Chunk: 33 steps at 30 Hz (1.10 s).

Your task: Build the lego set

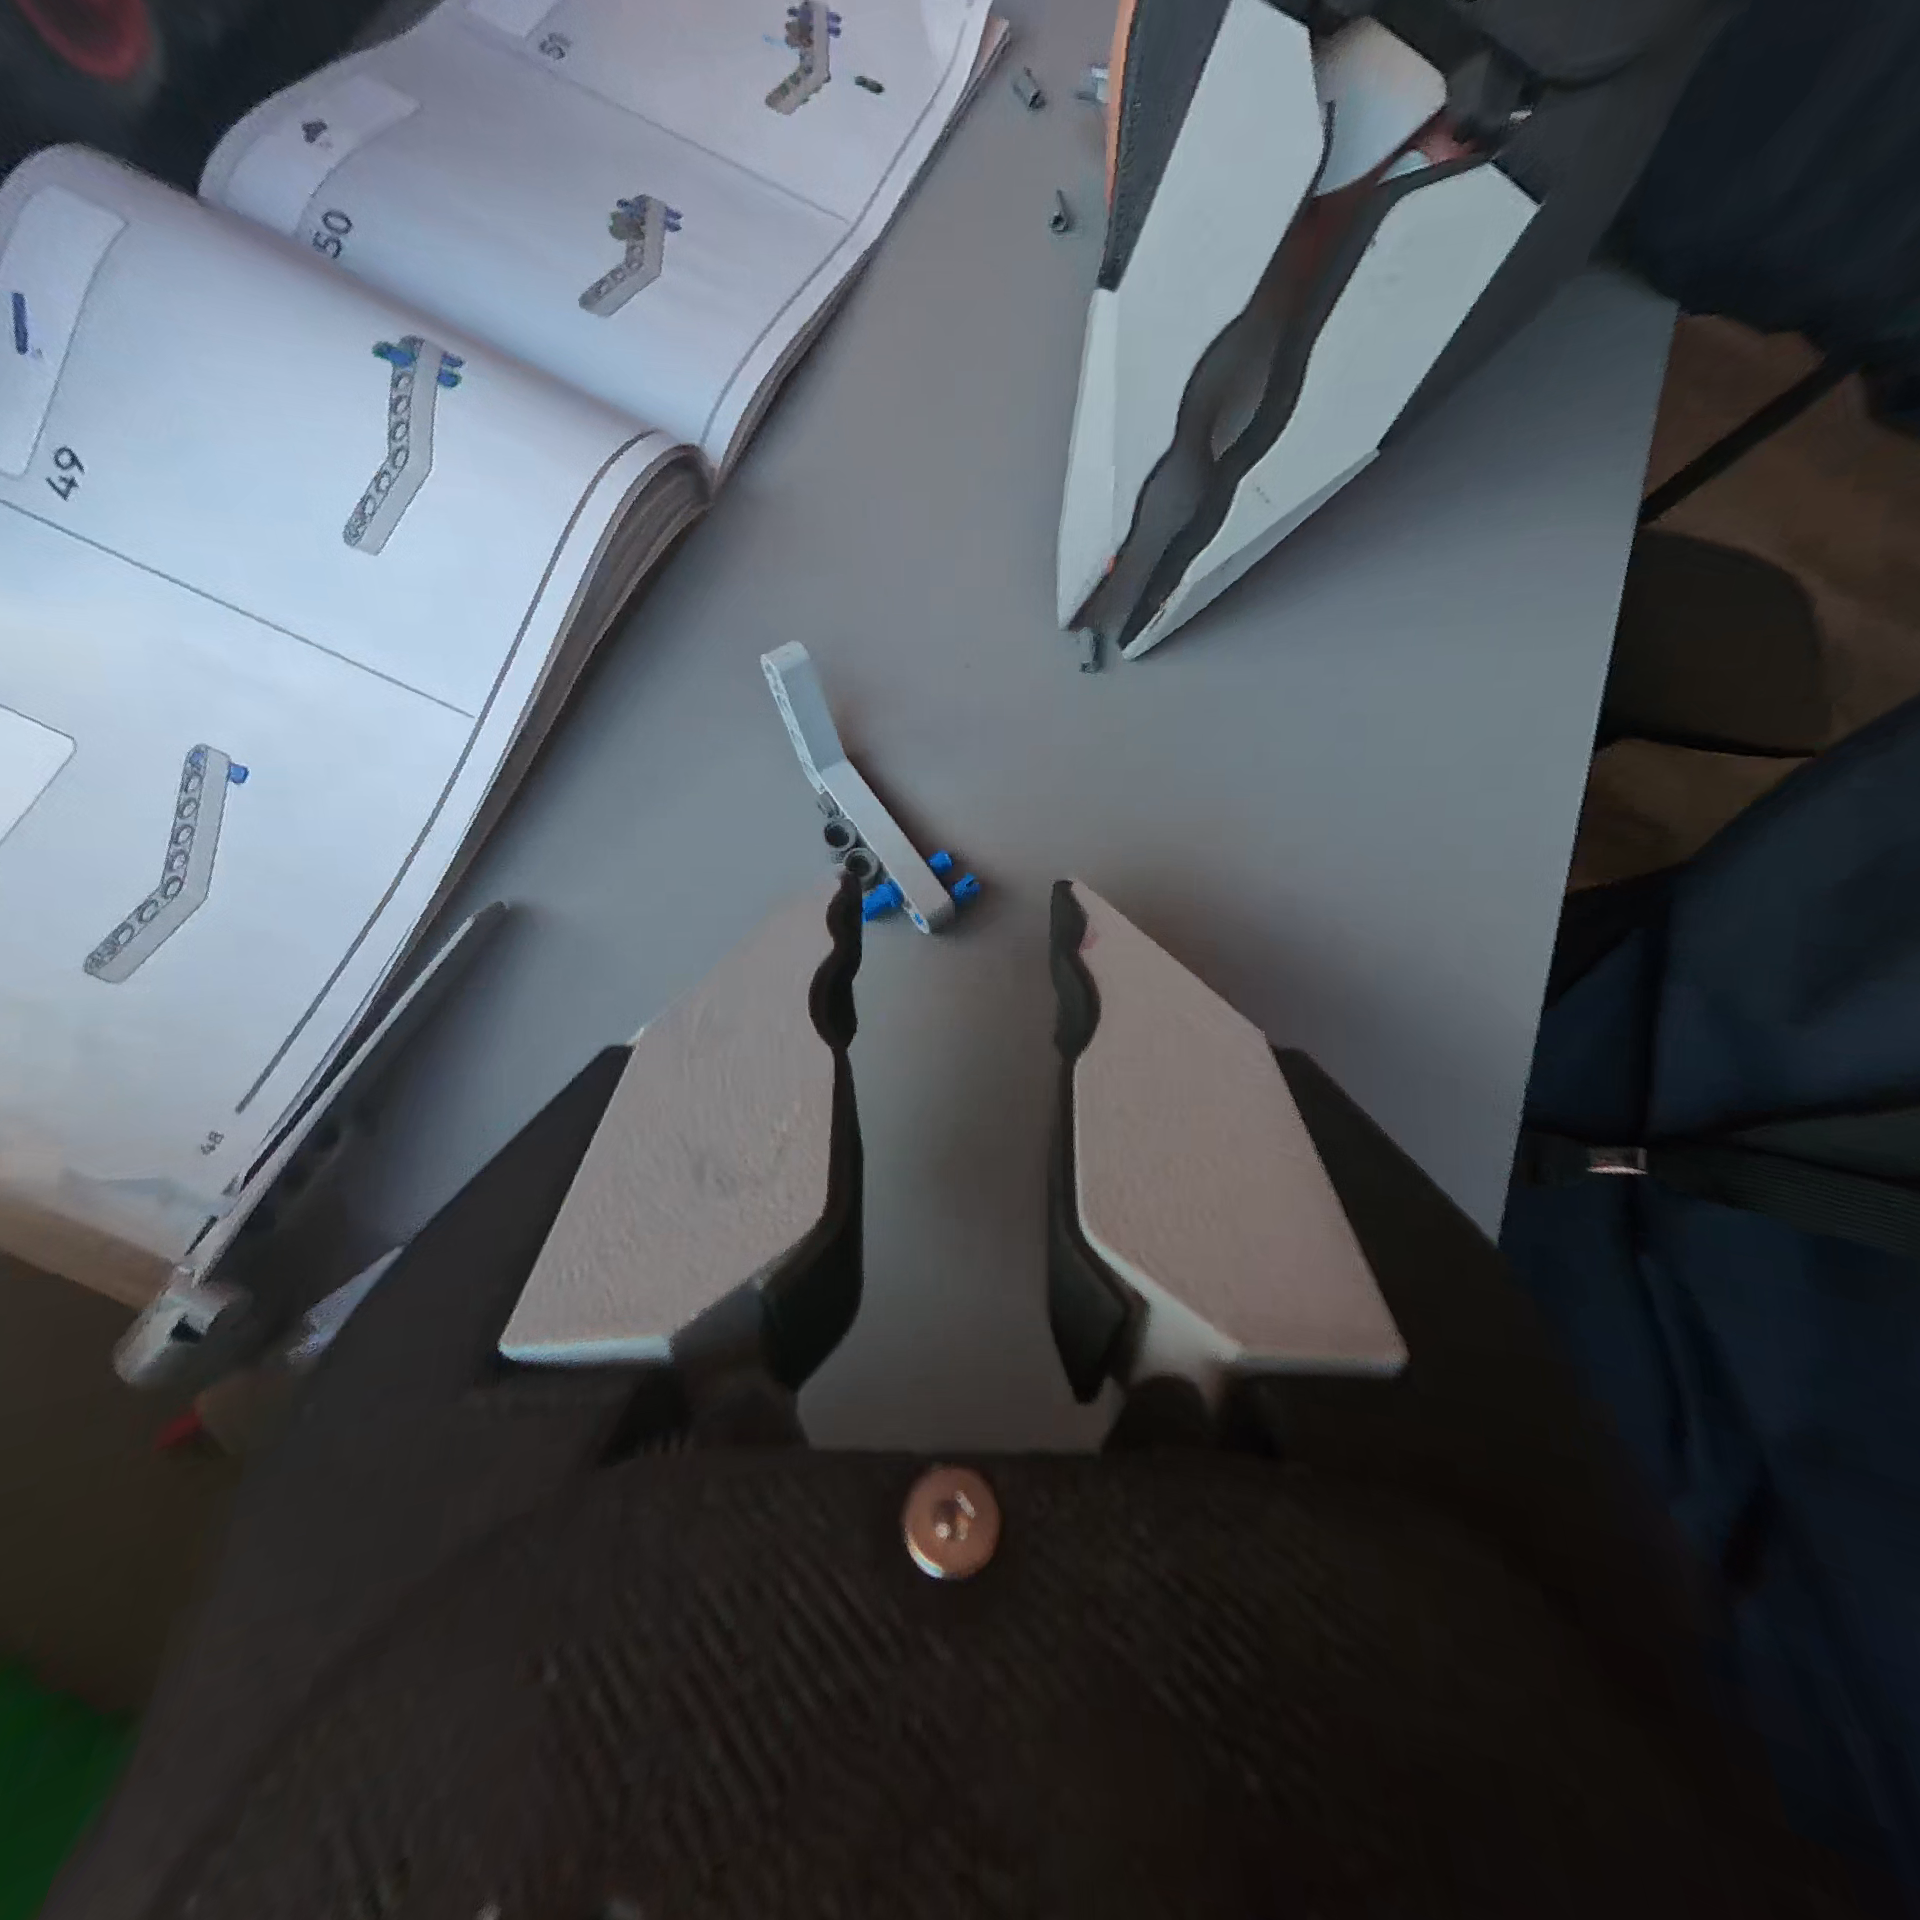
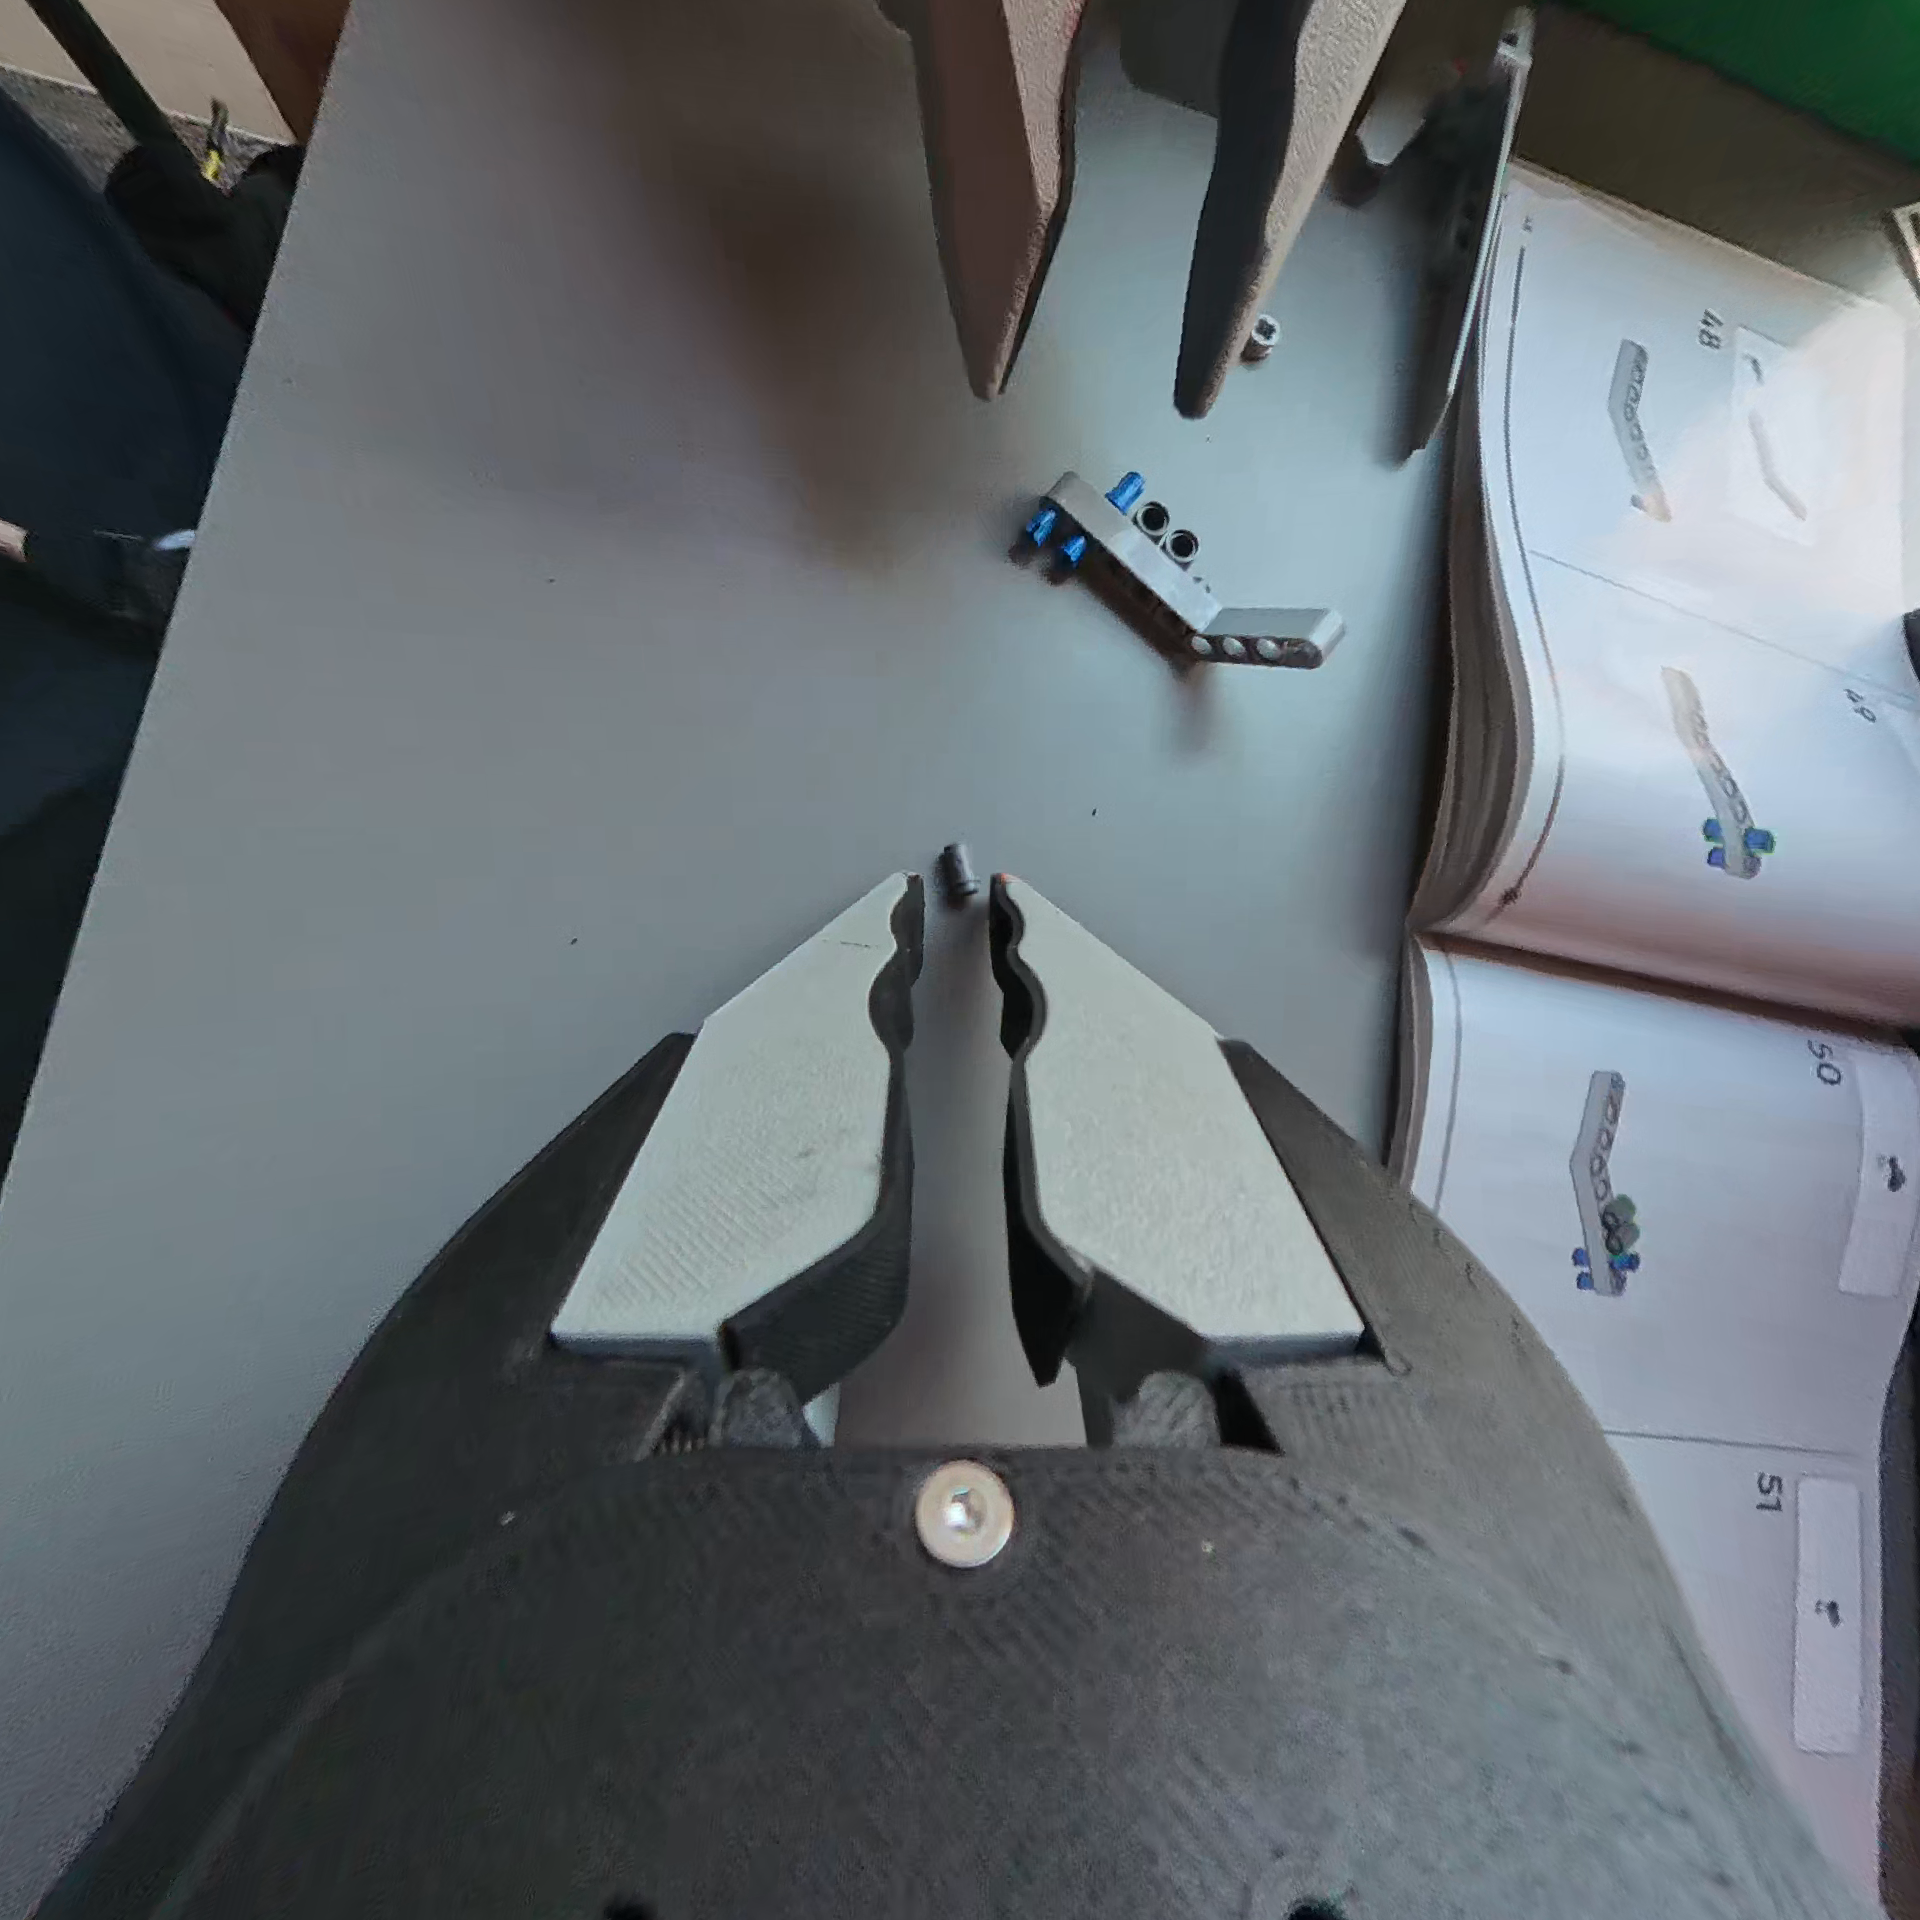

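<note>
A bent grey beam [image 1: 831,758] with blue pins and two dark connectors at one end lies on the grey table [image 1: 1247,831]. My left gripper [image 1: 956,896] is open and empty, its tips just short of the beam's pinned end. The beam also shows in the right wrist view [image 2: 1174,571], with the left gripper [image 2: 1091,400] beyond it. My right gripper [image 2: 956,885] is narrowly open, and a small black pin [image 2: 956,868] lies on the table just ahead of its tips, not held. In the left wrist view the right gripper [image 1: 1107,636] points down at that pin [image 1: 1089,652].
An open instruction book [image 1: 312,520] lies beside the beam and also shows in the right wrist view [image 2: 1662,727]. A long dark beam [image 1: 343,1101] rests along its edge. Loose small parts [image 1: 1029,88] and a grey bush [image 2: 1262,338] lie about. The table edge [image 1: 1558,935] borders a dark bag [image 1: 1714,1039].
</note>
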### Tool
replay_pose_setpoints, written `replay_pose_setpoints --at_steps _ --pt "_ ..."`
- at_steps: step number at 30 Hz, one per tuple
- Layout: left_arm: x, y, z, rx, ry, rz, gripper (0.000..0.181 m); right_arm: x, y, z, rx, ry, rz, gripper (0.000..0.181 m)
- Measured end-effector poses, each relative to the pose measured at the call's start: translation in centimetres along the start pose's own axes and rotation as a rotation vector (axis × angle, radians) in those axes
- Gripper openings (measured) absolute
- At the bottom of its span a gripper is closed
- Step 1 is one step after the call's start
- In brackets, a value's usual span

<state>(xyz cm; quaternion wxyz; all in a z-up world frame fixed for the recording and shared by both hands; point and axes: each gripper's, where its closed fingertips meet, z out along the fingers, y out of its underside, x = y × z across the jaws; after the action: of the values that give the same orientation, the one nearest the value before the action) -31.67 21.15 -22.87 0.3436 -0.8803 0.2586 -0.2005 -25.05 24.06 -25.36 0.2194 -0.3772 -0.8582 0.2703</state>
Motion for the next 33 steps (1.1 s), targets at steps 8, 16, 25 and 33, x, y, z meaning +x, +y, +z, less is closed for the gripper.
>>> replay_pose_setpoints --at_steps 8,16,25,33 --pt "-1.0 1.2 1.8 -0.076 -0.044 0.015 0.03 0.4 -0.1 0.3 0.018 -0.03 0.048 0.0" --pt "0.6 0.5 1.0 -0.051 0.013 -0.068 0.026 1.0 -1.1 1.1 0.041 -0.105 0.36 0.001" --pt "-4.2 -1.6 2.9 -0.108 -0.049 -0.108 0.029 1.1 -0.7 0.8 0.102 -0.079 0.382 0.001" --pt "-2.1 -1.1 3.9 -0.14 0.094 -0.117 0.009 2.0 -1.1 0.3 0.201 -0.118 0.533 0.0"
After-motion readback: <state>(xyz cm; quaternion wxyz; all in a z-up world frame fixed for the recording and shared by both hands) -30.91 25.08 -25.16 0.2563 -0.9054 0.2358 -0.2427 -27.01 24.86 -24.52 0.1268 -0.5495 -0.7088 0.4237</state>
